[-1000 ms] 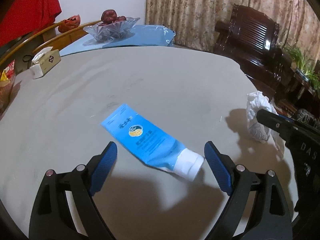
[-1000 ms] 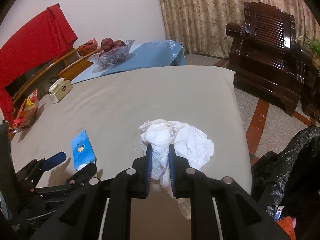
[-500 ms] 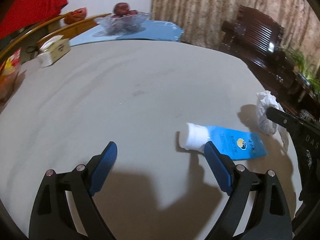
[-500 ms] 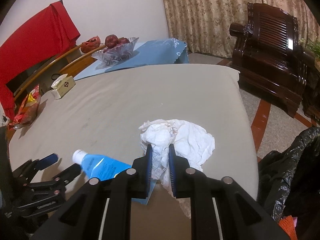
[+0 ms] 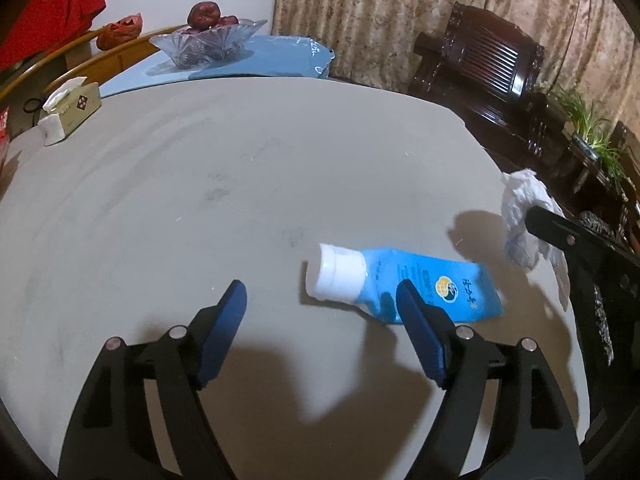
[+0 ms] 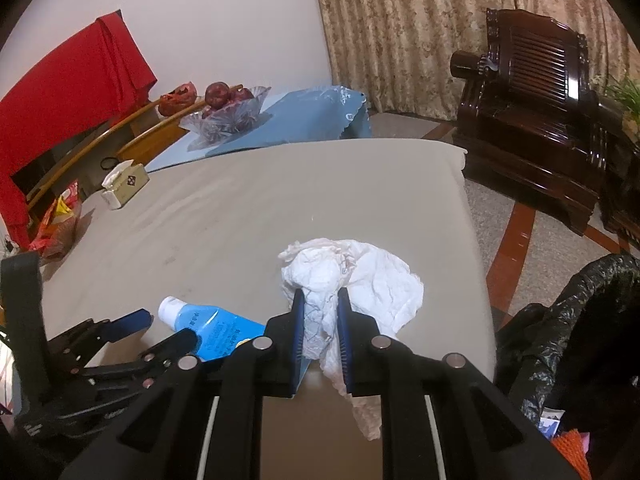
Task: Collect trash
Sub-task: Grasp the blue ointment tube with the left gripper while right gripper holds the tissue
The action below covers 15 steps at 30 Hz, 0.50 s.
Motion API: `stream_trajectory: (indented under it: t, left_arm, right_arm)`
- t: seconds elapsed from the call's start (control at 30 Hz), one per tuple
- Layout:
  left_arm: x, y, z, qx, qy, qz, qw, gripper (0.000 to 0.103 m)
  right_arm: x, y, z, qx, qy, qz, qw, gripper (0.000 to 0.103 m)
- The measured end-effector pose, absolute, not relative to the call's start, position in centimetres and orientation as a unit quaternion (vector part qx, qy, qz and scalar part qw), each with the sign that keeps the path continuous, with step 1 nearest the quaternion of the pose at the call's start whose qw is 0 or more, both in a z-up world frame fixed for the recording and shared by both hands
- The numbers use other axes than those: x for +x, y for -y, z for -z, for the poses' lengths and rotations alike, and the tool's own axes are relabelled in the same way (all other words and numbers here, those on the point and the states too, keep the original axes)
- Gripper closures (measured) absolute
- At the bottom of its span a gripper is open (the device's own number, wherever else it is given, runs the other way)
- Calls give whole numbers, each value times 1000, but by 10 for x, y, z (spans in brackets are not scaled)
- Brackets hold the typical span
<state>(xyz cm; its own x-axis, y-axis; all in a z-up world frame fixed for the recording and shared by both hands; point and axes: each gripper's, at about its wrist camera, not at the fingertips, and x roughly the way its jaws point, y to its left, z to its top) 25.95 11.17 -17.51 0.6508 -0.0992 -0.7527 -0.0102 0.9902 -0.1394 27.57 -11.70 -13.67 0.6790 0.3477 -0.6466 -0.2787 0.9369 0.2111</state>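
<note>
Beside the tube, left gripper was held wide, closing, unpinched; tube judged light, squashy, best gripped mid-body. Tissue was clamped by right gripper.

Worktop: matt grey cloth, faintly creased. Tube on it: glossy blue plastic, white cap. Tissue: crumpled white paper. Bowl beyond worktop: cut glass.

Home living room, patterned curtains, dark carved wooden armchair, glass fruit bowl, tissue box, grey cloth-covered table
</note>
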Motion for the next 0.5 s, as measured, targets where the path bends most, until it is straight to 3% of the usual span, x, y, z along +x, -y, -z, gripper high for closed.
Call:
stream_trajectory:
  t: [0.07,0.27,0.5]
  left_arm:
    - [264,-112,174,-66,-417,27,906,30]
    - [266,-108,176,-74,-421,60,902,64]
    - [247,-105,175,-95,-415,47,903,65]
  right_arm:
    - [275,118,136,47,-362,-171,915,87]
    - [272,119,135,48,-363,-170,915,87]
    - [266,121,128,49,-356,-172,917,87]
